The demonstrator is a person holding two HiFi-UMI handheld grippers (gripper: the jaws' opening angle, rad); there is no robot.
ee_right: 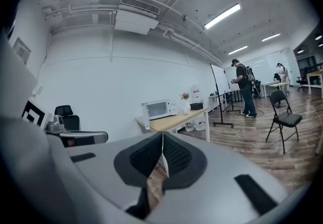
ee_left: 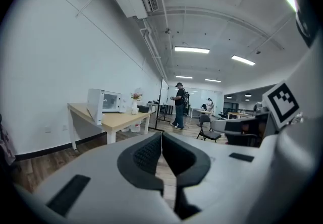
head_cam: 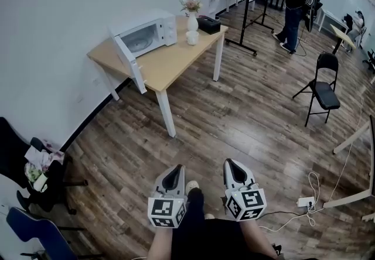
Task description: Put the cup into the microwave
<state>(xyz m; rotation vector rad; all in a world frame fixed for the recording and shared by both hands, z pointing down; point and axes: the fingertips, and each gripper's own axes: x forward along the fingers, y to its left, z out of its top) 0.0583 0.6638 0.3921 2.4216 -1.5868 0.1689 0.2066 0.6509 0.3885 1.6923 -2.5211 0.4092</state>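
Observation:
A white microwave [head_cam: 146,35] stands on the wooden table [head_cam: 170,62] by the wall, its door swung open toward the front left. A small white cup [head_cam: 191,38] sits on the table to the right of it, in front of a white vase with flowers [head_cam: 191,16]. Both grippers are far from the table, held low in front of the person. My left gripper [head_cam: 176,168] and right gripper [head_cam: 229,163] are side by side, both shut with nothing between the jaws. The left gripper view shows the microwave [ee_left: 103,101] far off; the right gripper view shows the same microwave [ee_right: 157,109].
A black box [head_cam: 208,24] lies at the table's far end. A folding chair [head_cam: 324,84] stands to the right, a black stand [head_cam: 246,7] behind the table. A person [head_cam: 296,4] stands at the back. A power strip and cable [head_cam: 306,200] lie on the floor at right; an office chair [head_cam: 26,165] is at left.

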